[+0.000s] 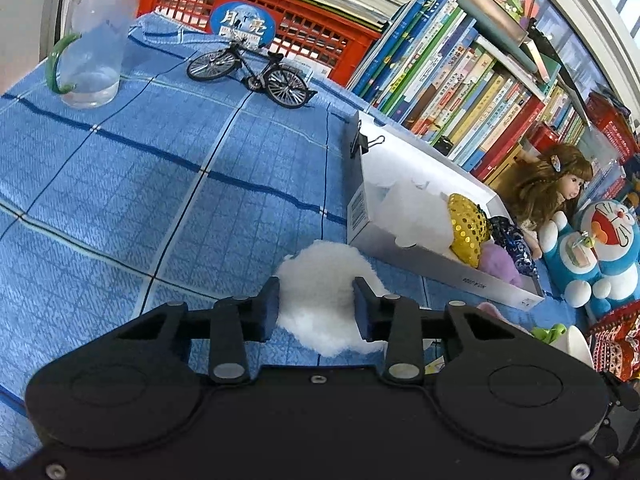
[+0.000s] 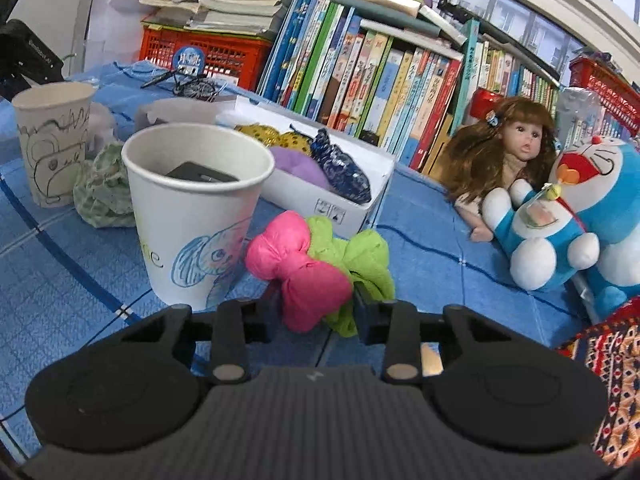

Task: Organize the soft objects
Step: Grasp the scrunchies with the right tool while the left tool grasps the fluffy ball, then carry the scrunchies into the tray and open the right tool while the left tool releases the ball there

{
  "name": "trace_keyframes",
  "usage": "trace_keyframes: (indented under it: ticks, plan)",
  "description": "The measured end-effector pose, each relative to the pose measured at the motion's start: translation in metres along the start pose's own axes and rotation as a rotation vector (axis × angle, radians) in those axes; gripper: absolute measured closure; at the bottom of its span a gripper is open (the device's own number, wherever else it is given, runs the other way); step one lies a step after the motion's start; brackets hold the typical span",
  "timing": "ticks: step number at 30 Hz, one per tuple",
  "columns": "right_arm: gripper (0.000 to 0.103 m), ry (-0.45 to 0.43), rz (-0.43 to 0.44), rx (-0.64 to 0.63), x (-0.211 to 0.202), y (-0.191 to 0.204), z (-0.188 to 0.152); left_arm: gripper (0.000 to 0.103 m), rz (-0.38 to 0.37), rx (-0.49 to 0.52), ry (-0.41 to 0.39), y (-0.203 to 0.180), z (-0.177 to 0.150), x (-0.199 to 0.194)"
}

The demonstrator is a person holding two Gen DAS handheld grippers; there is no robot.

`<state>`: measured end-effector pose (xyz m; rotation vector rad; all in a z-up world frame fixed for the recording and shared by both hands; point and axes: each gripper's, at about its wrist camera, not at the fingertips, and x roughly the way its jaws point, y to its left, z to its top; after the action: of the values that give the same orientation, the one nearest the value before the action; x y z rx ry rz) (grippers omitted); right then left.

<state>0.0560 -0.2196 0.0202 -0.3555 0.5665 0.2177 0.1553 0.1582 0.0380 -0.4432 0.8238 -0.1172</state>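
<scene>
In the left wrist view my left gripper (image 1: 316, 304) has its fingers on both sides of a white fluffy cotton wad (image 1: 324, 292), closed on it just above the blue checked cloth. To its right stands a white cardboard box (image 1: 424, 264) holding white stuffing, a gold sequin piece (image 1: 468, 228), a purple soft piece and a dark blue one. In the right wrist view my right gripper (image 2: 316, 308) is shut on a pink and green cloth bundle (image 2: 304, 268), in front of the same box (image 2: 348, 210).
Two paper cups (image 2: 192, 216) (image 2: 52, 140) and a green patterned cloth (image 2: 104, 192) stand left of the box. A glass jug (image 1: 94, 44) and a model bicycle (image 1: 248, 72) sit at the back. Books, a doll (image 2: 508, 156) and Doraemon plushes (image 2: 552, 216) line the right.
</scene>
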Motion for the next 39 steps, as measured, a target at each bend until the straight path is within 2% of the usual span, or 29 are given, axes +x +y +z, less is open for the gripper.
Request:
trace_keyframes:
  ticks: [10, 19, 31, 39]
  plan:
    - [0.063, -0.038, -0.057, 0.041, -0.013, -0.024, 0.012, 0.068, 0.013, 0.041, -0.06, -0.012, 0.019, -0.017]
    - [0.064, -0.081, -0.085, 0.087, -0.011, -0.046, 0.04, 0.068, 0.009, 0.141, -0.108, -0.053, 0.047, -0.026]
    - [0.064, -0.128, -0.008, 0.171, 0.008, -0.061, 0.098, 0.068, -0.024, 0.27, -0.124, -0.13, 0.073, -0.007]
    - [0.064, -0.118, 0.09, 0.289, 0.039, -0.074, 0.13, 0.068, -0.006, 0.294, -0.088, -0.149, 0.089, 0.034]
